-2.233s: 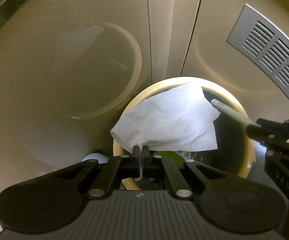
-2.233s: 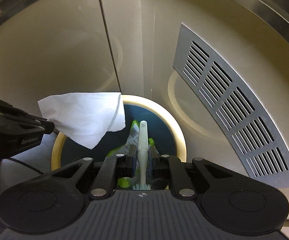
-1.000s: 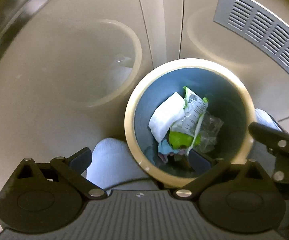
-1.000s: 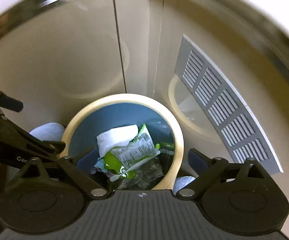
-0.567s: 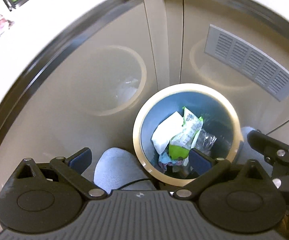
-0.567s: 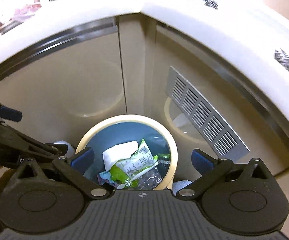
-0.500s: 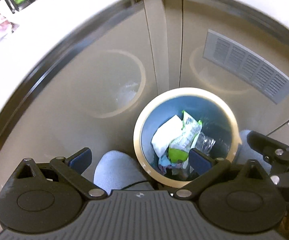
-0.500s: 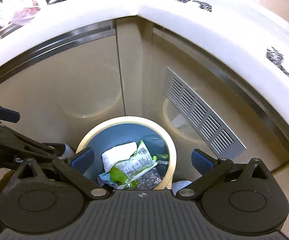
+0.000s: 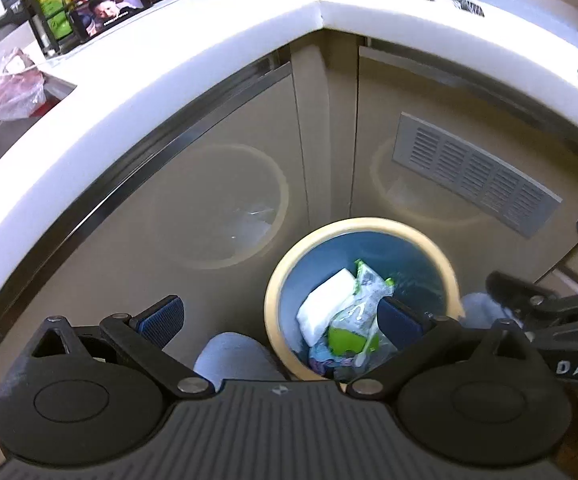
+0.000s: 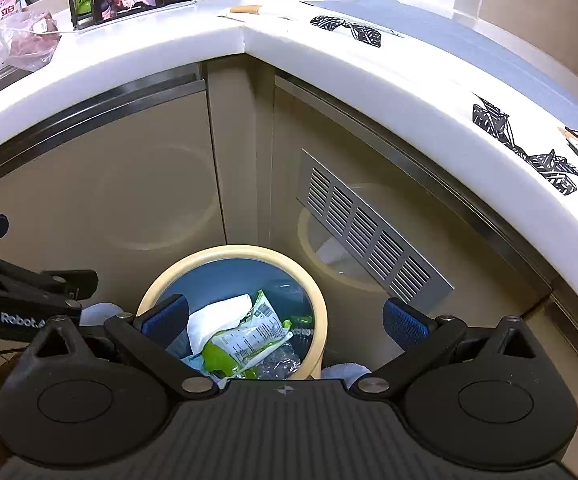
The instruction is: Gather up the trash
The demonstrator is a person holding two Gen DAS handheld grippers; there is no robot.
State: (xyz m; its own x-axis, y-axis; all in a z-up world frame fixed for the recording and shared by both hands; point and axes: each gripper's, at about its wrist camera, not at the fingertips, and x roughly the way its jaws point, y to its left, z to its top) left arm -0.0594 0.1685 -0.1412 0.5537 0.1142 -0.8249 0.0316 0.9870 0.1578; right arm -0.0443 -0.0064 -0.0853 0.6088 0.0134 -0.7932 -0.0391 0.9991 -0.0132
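Both tools, left tool [image 9: 279, 318] and right tool [image 10: 285, 318], hang wide open and empty above the bin [image 10: 225, 254], trash [image 10: 241, 340] inside below them. Next pickup: rise clear of the surface [image 10: 329, 56] edge first.

Round trash bin [image 9: 273, 280], cream rim, blue inside, stood upright on the floor in the cabinet corner. Inside lay a white tissue [image 9: 321, 306], a green-white wrapper [image 10: 245, 340] and crumpled clear plastic [image 10: 281, 362], piled together.
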